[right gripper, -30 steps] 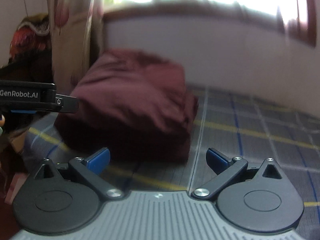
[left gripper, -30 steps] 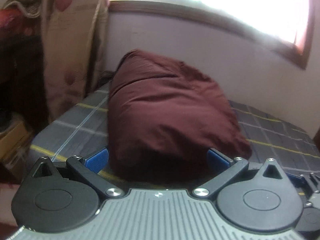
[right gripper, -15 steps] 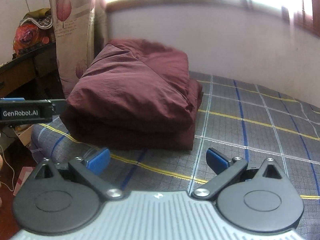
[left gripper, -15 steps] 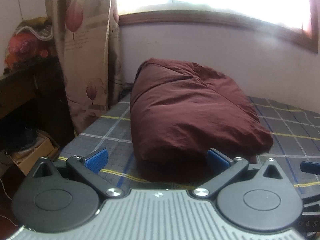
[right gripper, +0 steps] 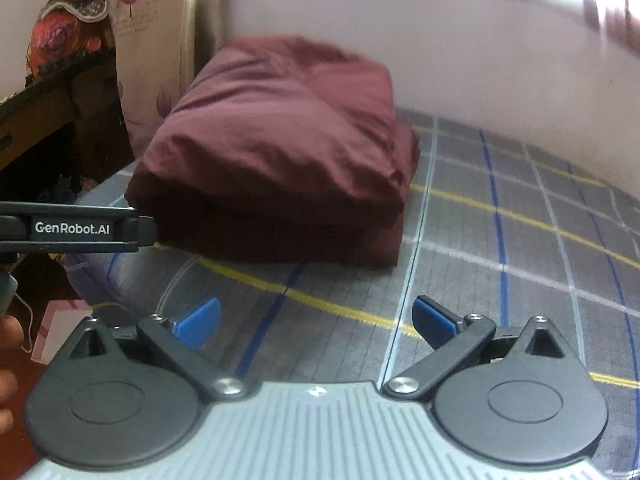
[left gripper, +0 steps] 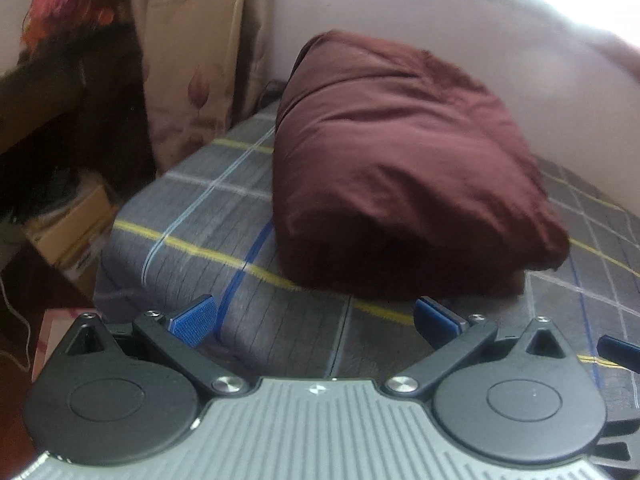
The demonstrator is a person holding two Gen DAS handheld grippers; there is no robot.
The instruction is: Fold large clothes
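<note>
A maroon garment (left gripper: pixel 400 168) lies folded into a thick bundle on the grey plaid bed (left gripper: pixel 208 216), near its far left corner. It also shows in the right wrist view (right gripper: pixel 280 168). My left gripper (left gripper: pixel 316 318) is open and empty, just short of the bundle's near edge. My right gripper (right gripper: pixel 316 318) is open and empty, farther back over the plaid bed (right gripper: pixel 500 240). The left gripper's side (right gripper: pixel 72 228) shows at the left of the right wrist view.
A flowered curtain (left gripper: pixel 192 60) hangs left of the bed against the wall. A dark table (right gripper: pixel 52 96) with colourful cloth stands at far left. A cardboard box (left gripper: pixel 72 228) sits on the floor by the bed's corner.
Both grippers have drawn back from the bundle and stay open. The left wrist view now looks down more on the bed's near edge.
</note>
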